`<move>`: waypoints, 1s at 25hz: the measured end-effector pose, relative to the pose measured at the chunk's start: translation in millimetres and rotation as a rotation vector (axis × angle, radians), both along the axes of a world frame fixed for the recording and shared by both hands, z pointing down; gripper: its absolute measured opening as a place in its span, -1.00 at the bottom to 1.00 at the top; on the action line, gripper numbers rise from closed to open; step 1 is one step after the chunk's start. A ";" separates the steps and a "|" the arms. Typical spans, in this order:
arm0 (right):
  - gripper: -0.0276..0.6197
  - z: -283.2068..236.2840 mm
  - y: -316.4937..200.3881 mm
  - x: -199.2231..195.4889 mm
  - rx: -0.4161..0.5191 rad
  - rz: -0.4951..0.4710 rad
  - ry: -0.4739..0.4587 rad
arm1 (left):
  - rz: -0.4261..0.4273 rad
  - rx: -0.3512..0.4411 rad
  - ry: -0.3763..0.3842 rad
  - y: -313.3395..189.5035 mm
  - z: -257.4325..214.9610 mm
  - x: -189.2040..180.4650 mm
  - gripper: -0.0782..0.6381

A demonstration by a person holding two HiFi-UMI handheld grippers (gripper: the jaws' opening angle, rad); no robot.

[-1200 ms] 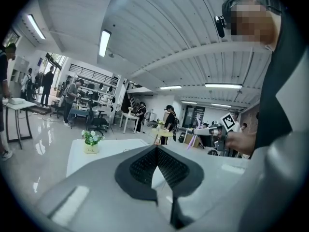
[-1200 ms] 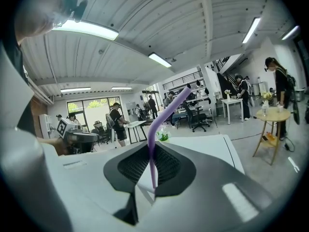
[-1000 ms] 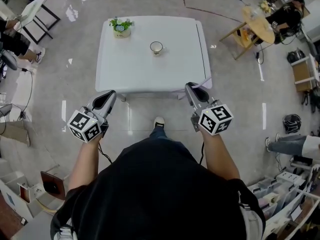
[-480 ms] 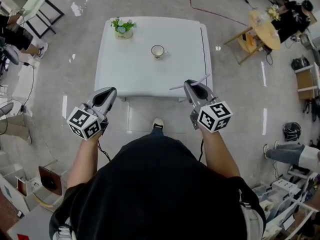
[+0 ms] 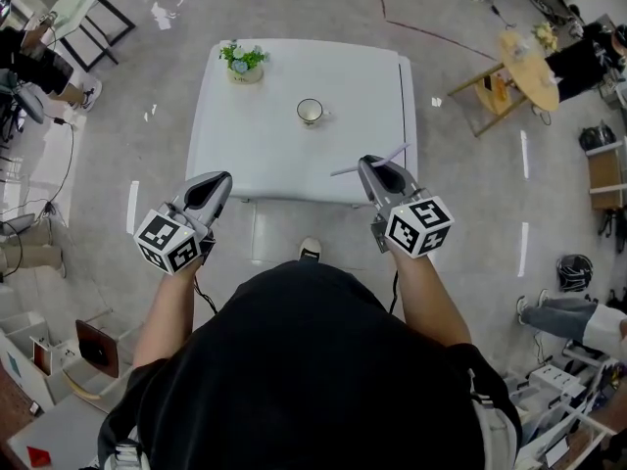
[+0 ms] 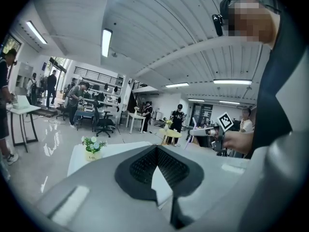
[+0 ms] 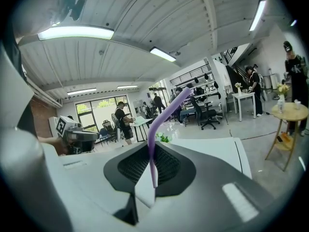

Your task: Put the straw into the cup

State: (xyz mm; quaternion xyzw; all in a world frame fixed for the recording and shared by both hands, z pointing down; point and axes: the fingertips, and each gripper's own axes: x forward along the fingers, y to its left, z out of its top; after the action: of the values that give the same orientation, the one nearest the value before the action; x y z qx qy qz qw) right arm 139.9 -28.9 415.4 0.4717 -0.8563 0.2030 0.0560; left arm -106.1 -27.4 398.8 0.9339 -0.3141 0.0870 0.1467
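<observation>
A small white cup (image 5: 310,112) stands on the white table (image 5: 265,155), toward its far middle. My right gripper (image 5: 380,176) hovers over the table's near right edge, shut on a pale purple straw (image 5: 370,162) that sticks out sideways to both sides of the jaws. In the right gripper view the straw (image 7: 159,124) rises from between the shut jaws of my right gripper (image 7: 147,178) and bends to the right at the top. My left gripper (image 5: 209,195) hangs just off the near left corner, and my left gripper (image 6: 158,170) is shut with nothing in it. The cup is hidden in both gripper views.
A potted plant (image 5: 243,62) sits at the table's far left corner and also shows as the plant (image 6: 93,146). Around the table are a round wooden table (image 5: 529,62), desks, chairs and several people on a glossy floor.
The straw was not visible a second ago and now juts out sideways from the right gripper. The table has shifted slightly in the head view. Both grippers hold about the same place.
</observation>
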 end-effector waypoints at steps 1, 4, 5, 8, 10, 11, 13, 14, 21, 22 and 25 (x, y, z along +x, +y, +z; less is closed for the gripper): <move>-0.74 1.0 -3.4 1.1 -0.002 -0.003 -0.002 | -0.003 -0.001 -0.002 -2.5 0.4 1.2 -0.78; -0.74 3.6 -12.1 5.6 -0.006 -0.011 -0.002 | -0.015 -0.004 -0.003 -9.2 1.4 5.2 -0.78; -0.74 4.2 -14.6 7.2 -0.007 -0.014 -0.002 | -0.018 -0.005 -0.004 -11.0 1.6 6.8 -0.78; -0.74 5.6 -21.2 12.3 -0.010 -0.021 -0.004 | -0.020 -0.010 -0.009 -16.5 2.5 13.0 -0.78; -0.74 6.6 -25.8 16.5 -0.011 -0.024 -0.004 | -0.018 -0.014 -0.011 -20.3 3.4 18.7 -0.78; -0.74 7.0 -28.2 19.0 -0.011 -0.024 -0.005 | -0.017 -0.016 -0.013 -22.2 3.7 21.6 -0.78; -0.74 7.9 -33.0 24.4 -0.011 -0.024 -0.005 | -0.018 -0.016 -0.014 -25.9 4.0 27.0 -0.78; -0.74 8.4 -35.4 26.7 -0.012 -0.025 -0.004 | -0.019 -0.016 -0.014 -27.7 3.9 29.5 -0.78; -0.74 12.4 -46.9 31.1 -0.018 -0.041 -0.007 | -0.030 -0.022 -0.018 -36.6 6.9 36.6 -0.78; -0.74 12.9 -48.1 31.4 -0.019 -0.045 -0.005 | -0.032 -0.020 -0.017 -38.3 6.5 37.5 -0.78; -0.74 14.5 -50.5 34.4 -0.017 -0.055 0.004 | -0.033 -0.012 -0.013 -41.6 5.5 42.6 -0.78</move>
State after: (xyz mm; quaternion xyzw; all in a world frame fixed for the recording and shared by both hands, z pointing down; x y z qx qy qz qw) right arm 174.2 -79.3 430.0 0.4479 -0.8670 0.2078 0.0671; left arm -63.5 -69.0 404.3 0.9271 -0.3298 0.0924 0.1519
